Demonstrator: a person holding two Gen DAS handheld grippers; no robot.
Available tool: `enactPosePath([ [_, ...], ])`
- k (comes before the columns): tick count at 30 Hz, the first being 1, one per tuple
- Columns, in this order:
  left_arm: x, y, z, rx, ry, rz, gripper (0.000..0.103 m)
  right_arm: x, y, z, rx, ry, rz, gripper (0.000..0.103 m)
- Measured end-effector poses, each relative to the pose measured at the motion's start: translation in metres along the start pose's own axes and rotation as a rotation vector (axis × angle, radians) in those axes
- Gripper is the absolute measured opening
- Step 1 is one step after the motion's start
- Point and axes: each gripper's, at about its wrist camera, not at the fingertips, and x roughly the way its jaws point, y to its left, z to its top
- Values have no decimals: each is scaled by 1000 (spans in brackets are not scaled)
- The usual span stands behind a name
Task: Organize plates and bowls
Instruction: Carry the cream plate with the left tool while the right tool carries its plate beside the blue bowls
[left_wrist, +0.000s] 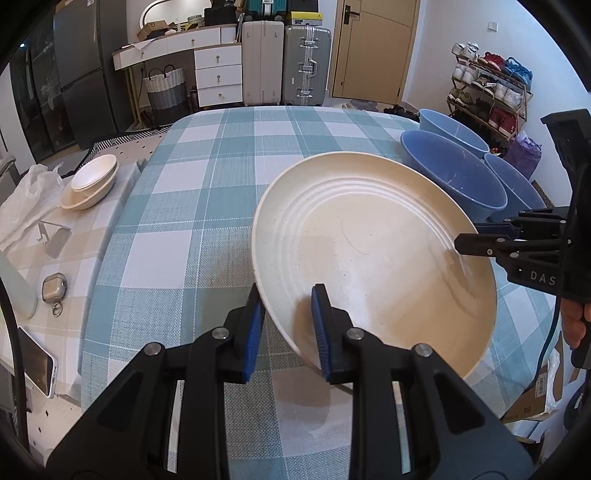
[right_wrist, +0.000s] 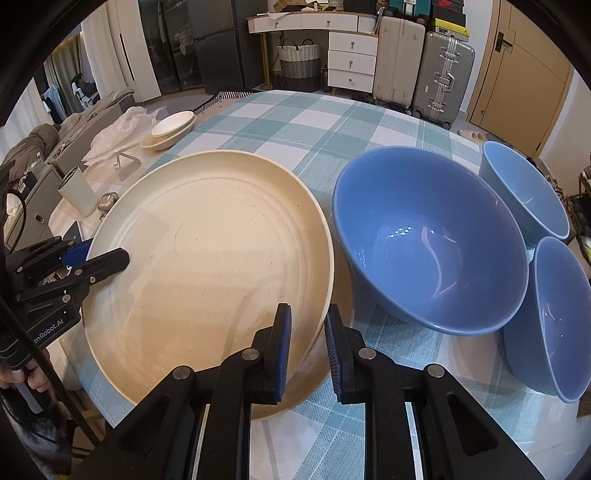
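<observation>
Both tongs straddle the rim of the cream ridged plate (right_wrist: 207, 258) from opposite sides. In its own wrist view the left gripper (left_wrist: 288, 328) has one blue pad under the plate and one inside, and the jaws look closed on the rim, though contact at the pads is hard to confirm. The right gripper (right_wrist: 308, 347) likewise has one finger inside the plate and one outside; a sliver of gap shows at the outer pad, so I judge it closing on the rim, not firmly clamped.

The plate is tilted, its left-gripper edge raised off the checked tablecloth (left_wrist: 207, 177). Just beside the plate, on the right gripper's side, stands the large blue bowl (right_wrist: 428, 243), with two smaller blue bowls (right_wrist: 524, 192) beyond it. Well away from the plate, on the left gripper's side, sits a stack of cream dishes (left_wrist: 92, 181).

To do this well, seat both pads fully over the rim before lifting, raise both sides evenly so the plate levels out, and clear the large blue bowl before swinging sideways.
</observation>
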Motion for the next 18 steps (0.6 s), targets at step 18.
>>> enactPosePath([
  [18,24,-7,-6,29,35,9,22,13,1,-7,-11,43,-34,20],
])
